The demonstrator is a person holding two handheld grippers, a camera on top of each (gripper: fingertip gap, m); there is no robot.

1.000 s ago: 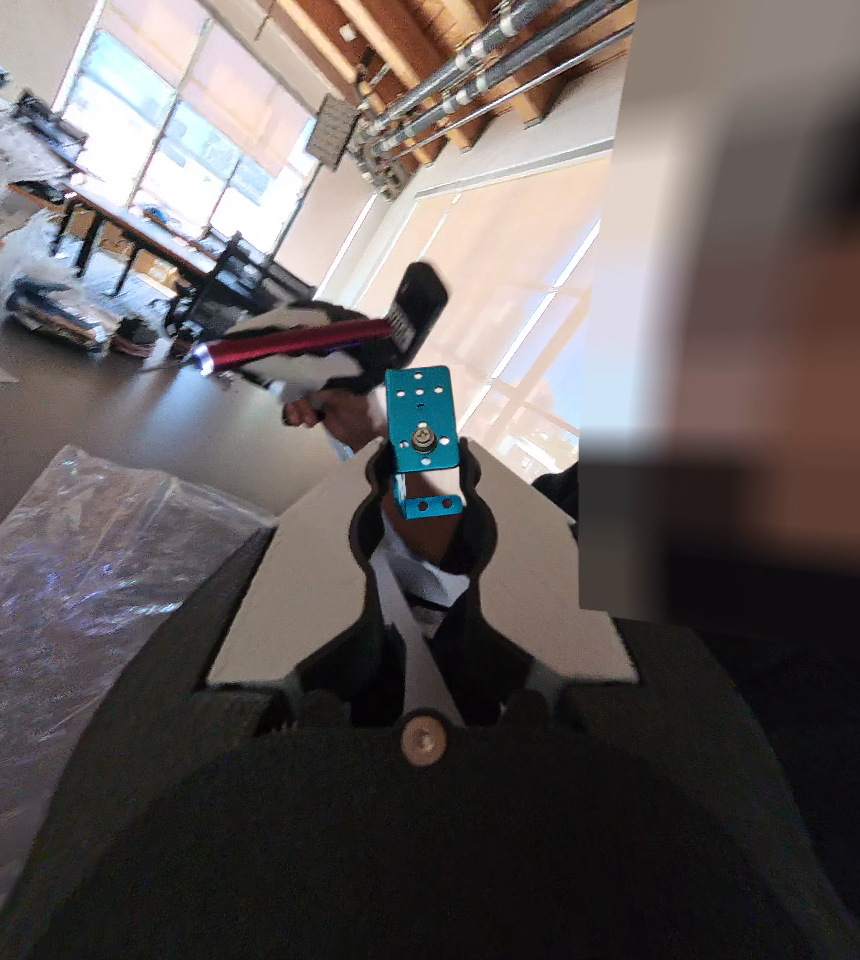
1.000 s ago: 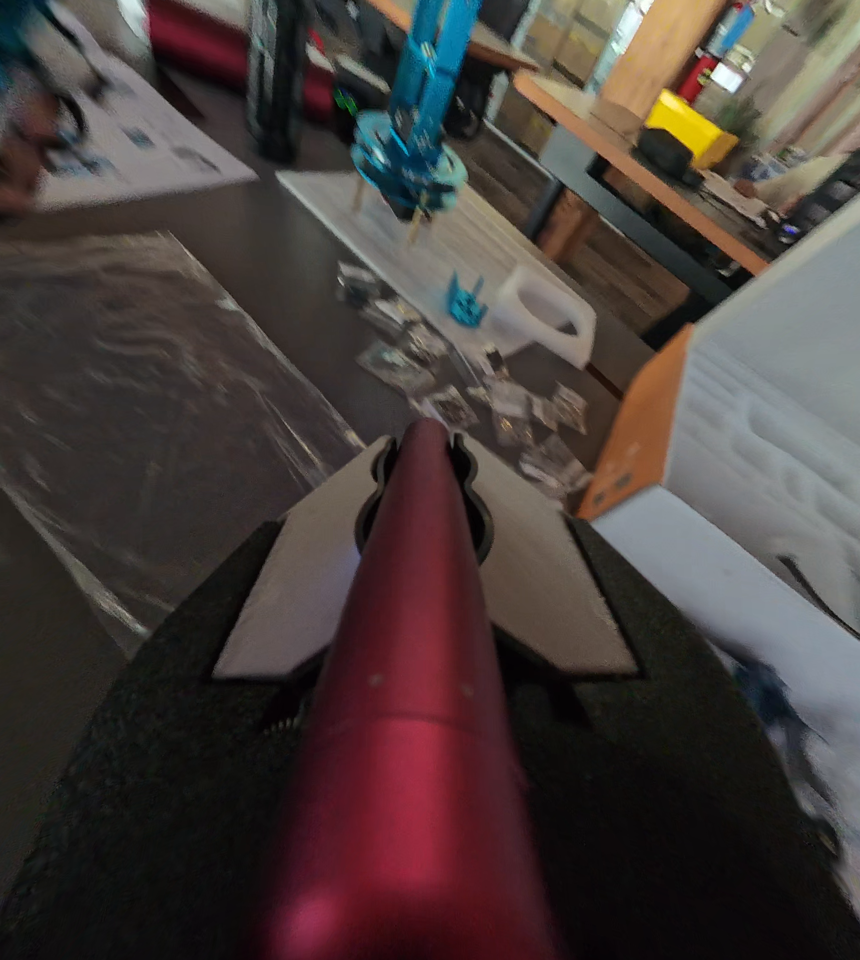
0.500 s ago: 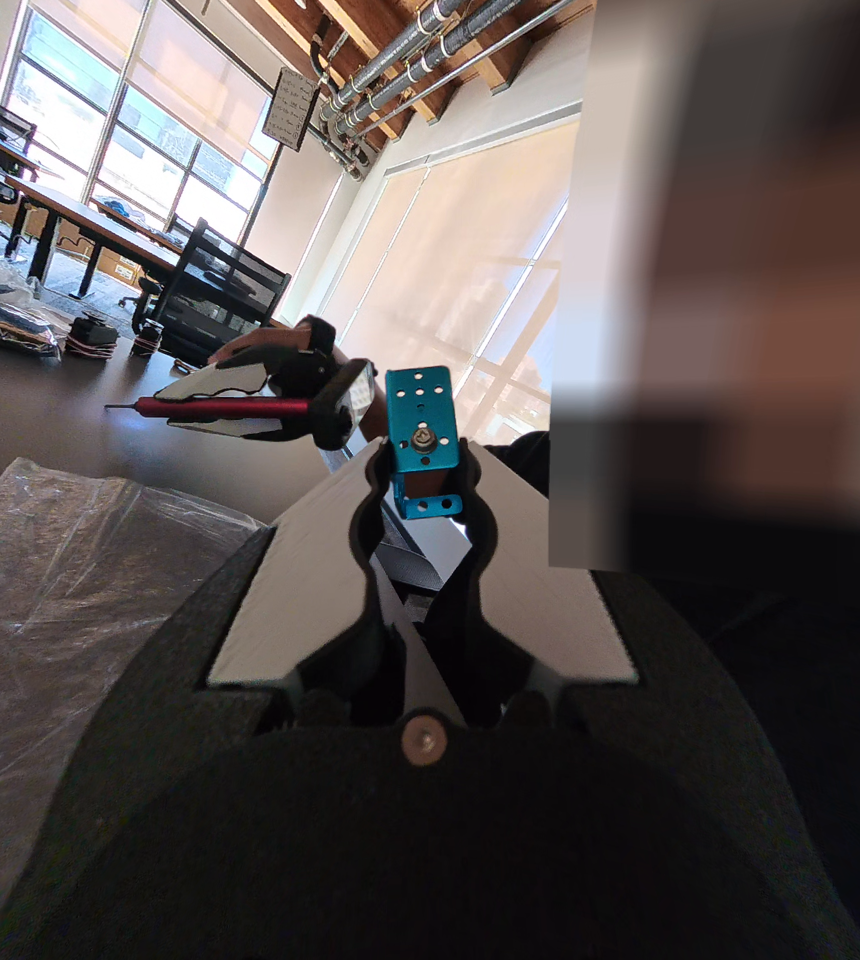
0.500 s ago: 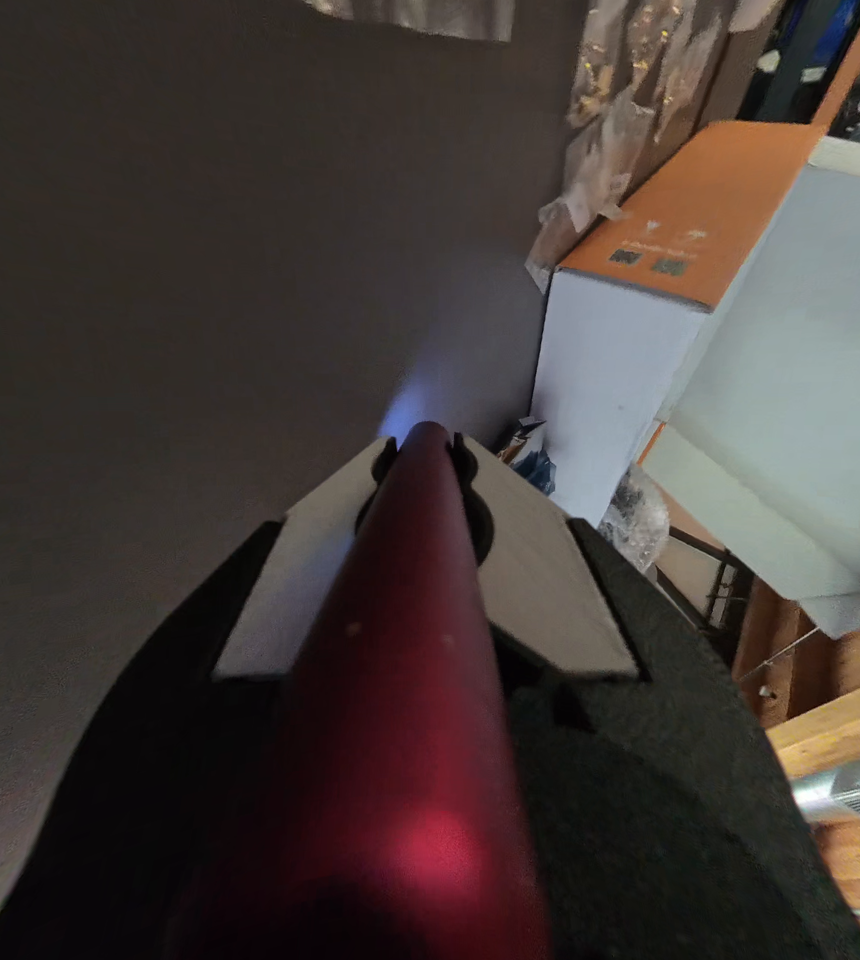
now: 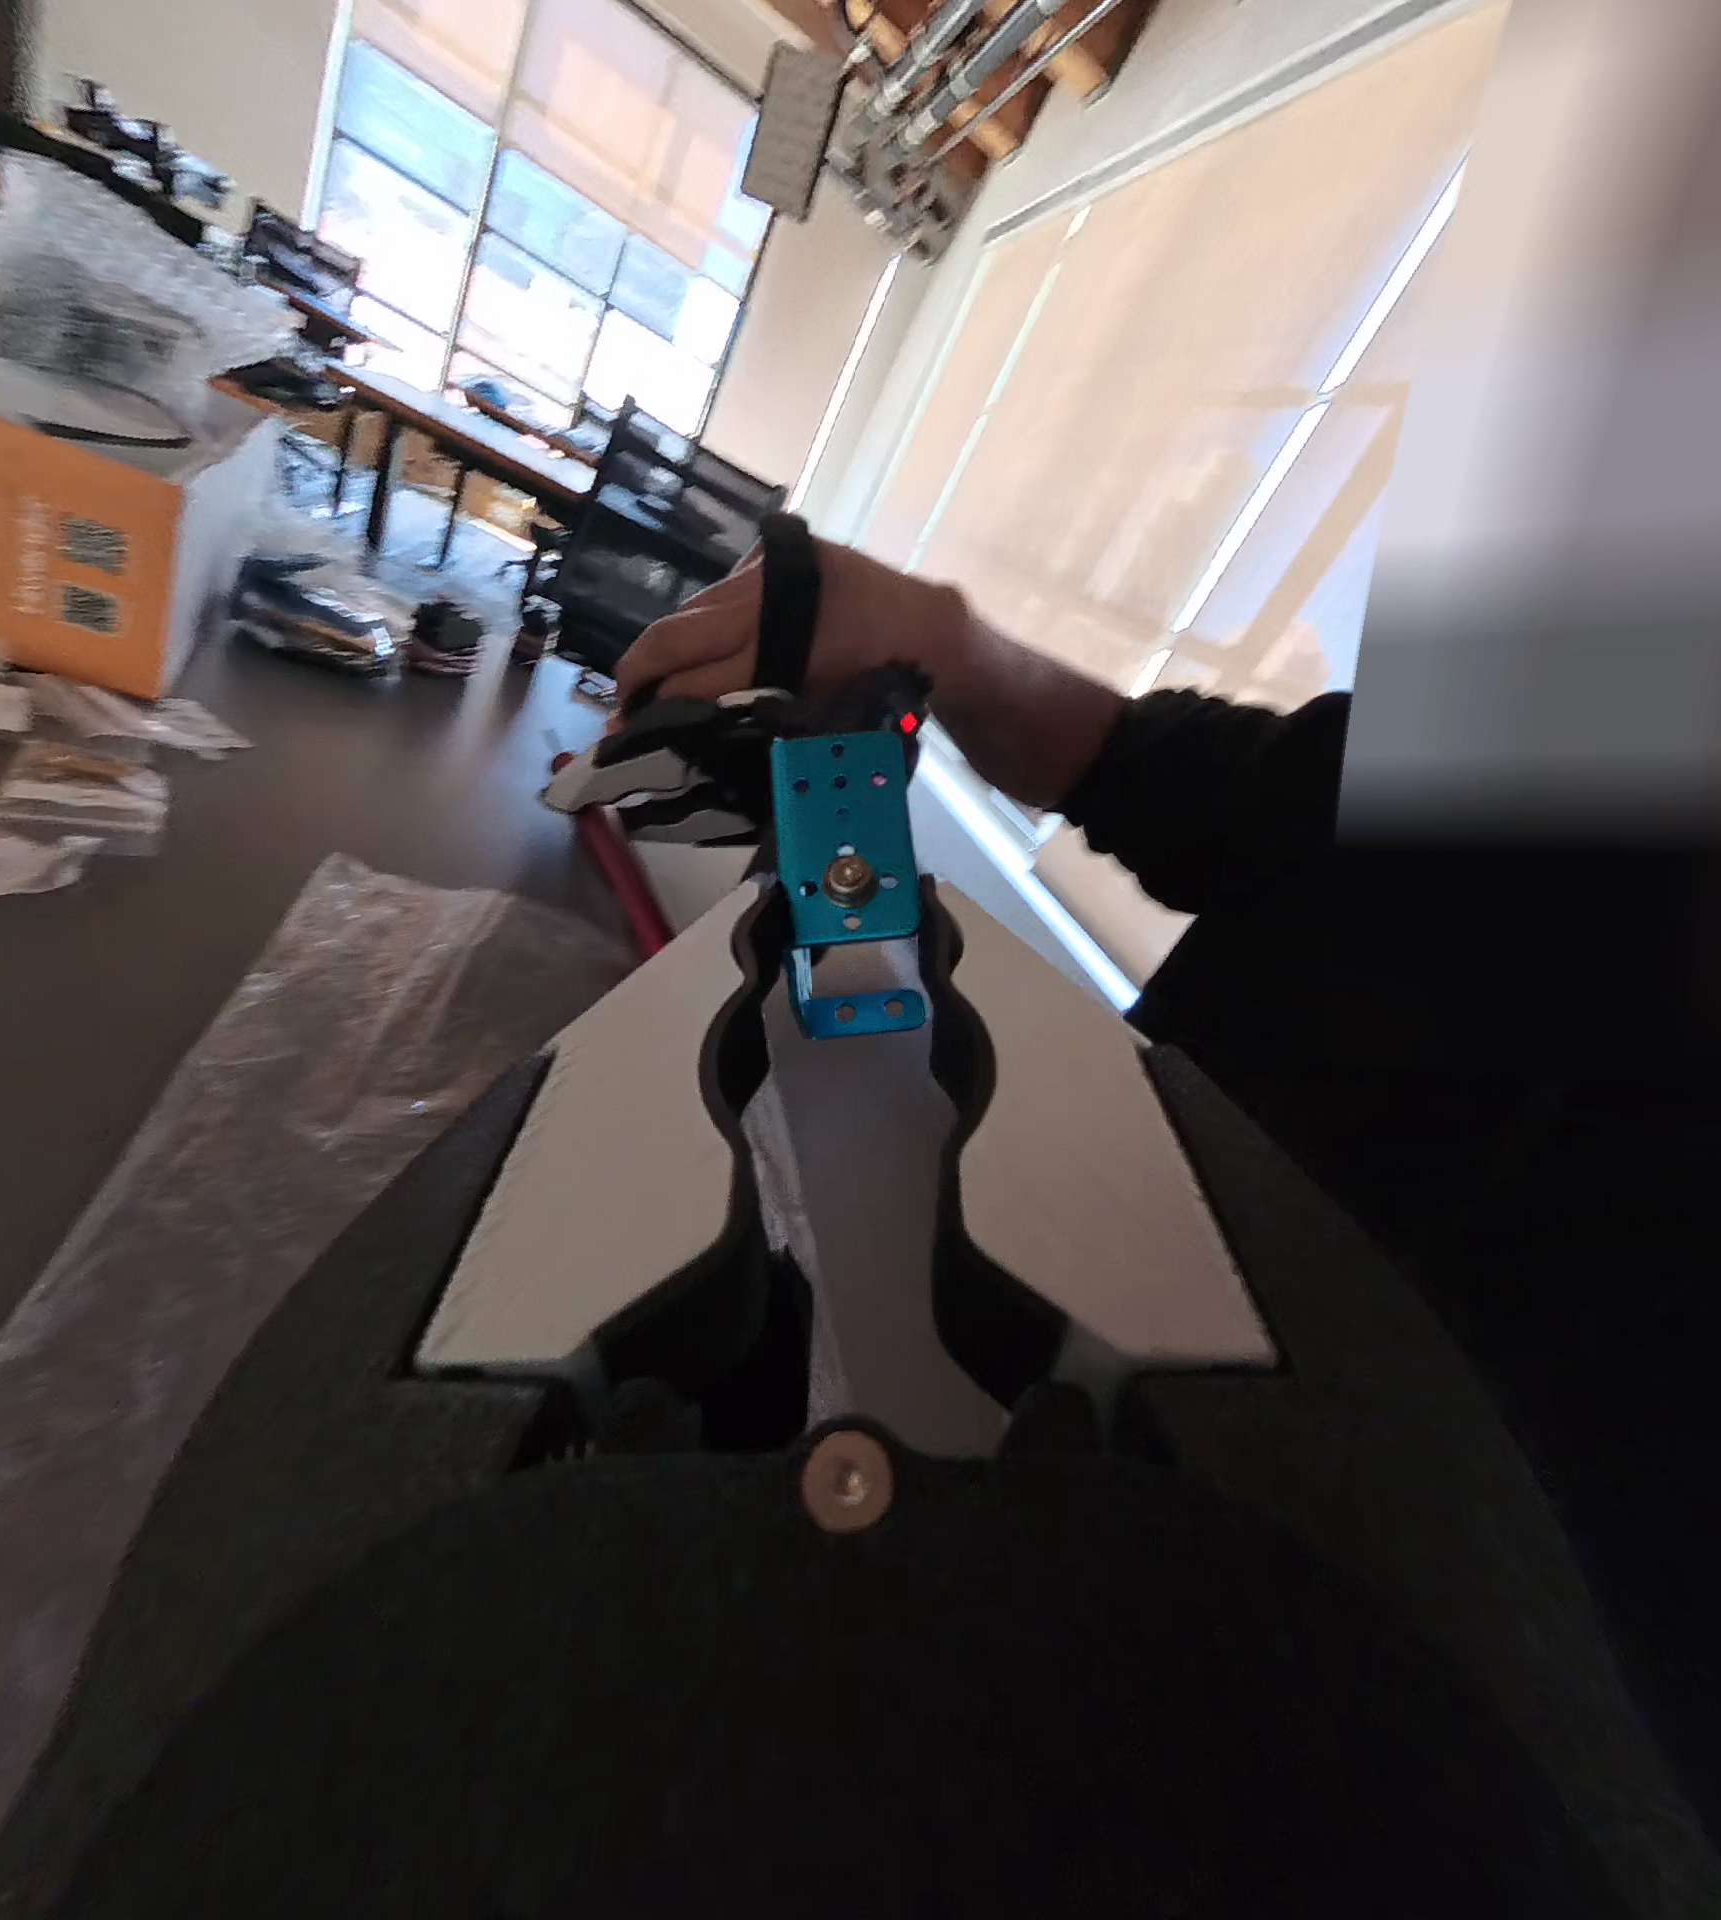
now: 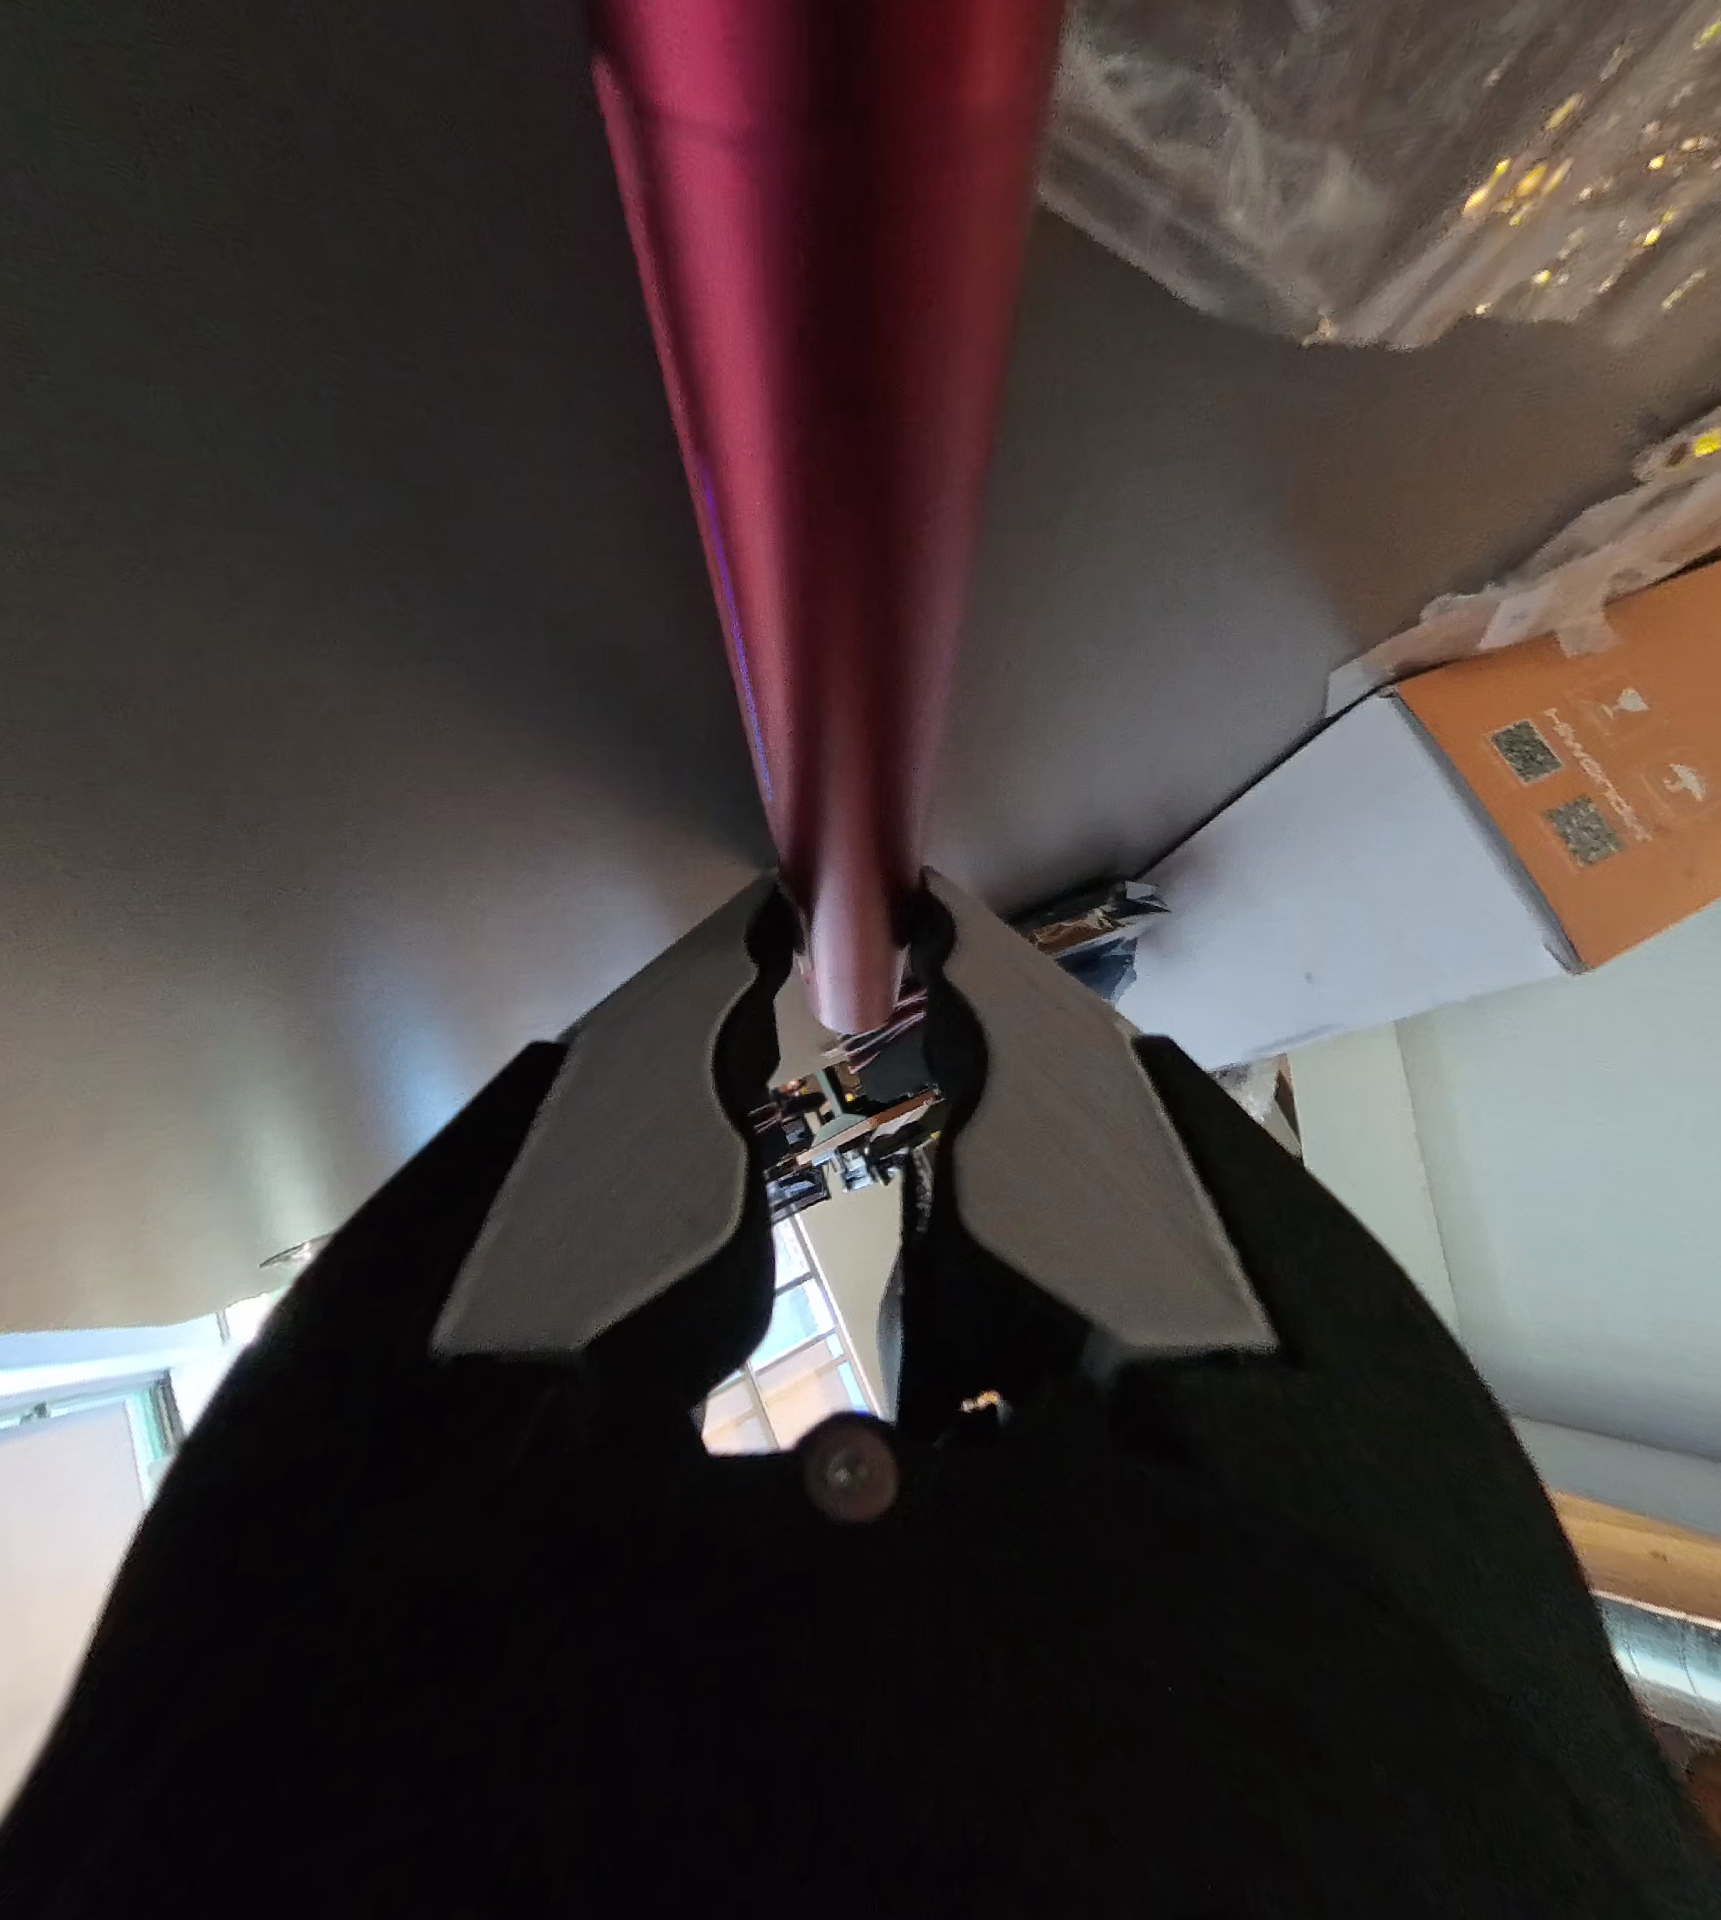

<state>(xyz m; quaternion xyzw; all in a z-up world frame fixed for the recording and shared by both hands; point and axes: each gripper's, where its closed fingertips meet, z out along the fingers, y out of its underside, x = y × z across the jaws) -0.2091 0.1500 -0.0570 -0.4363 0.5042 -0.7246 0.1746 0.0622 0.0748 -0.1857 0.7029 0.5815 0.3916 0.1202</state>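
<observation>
My left gripper [image 5: 840, 914] is shut on a small blue metal bracket [image 5: 840, 831] with holes and a bolt, held up above a dark table [image 5: 336, 769]. My right gripper [image 6: 851, 914] is shut at its tips on a red metal screwdriver [image 6: 825, 468], whose shaft runs from the tips to the top of that view. The right gripper also shows in the left wrist view [image 5: 575, 790], held by a hand [image 5: 835, 634] just behind the bracket. The screwdriver [image 5: 622, 862] slants down from it toward my left fingers.
An orange and white box [image 5: 35, 561] stands at the far left, also in the right wrist view [image 6: 1614, 790]. Small plastic bags [image 5: 25, 800] lie beside it. A clear plastic sheet [image 5: 316, 1091] covers the table below my left gripper. A person's dark sleeve [image 5: 1199, 790] is to the right. There is about 30 centimetres between the tips of the two grippers.
The right gripper has swung in close behind the bracket. The screwdriver now sticks out from its tips instead of lying along the fingers. The right view has turned over.
</observation>
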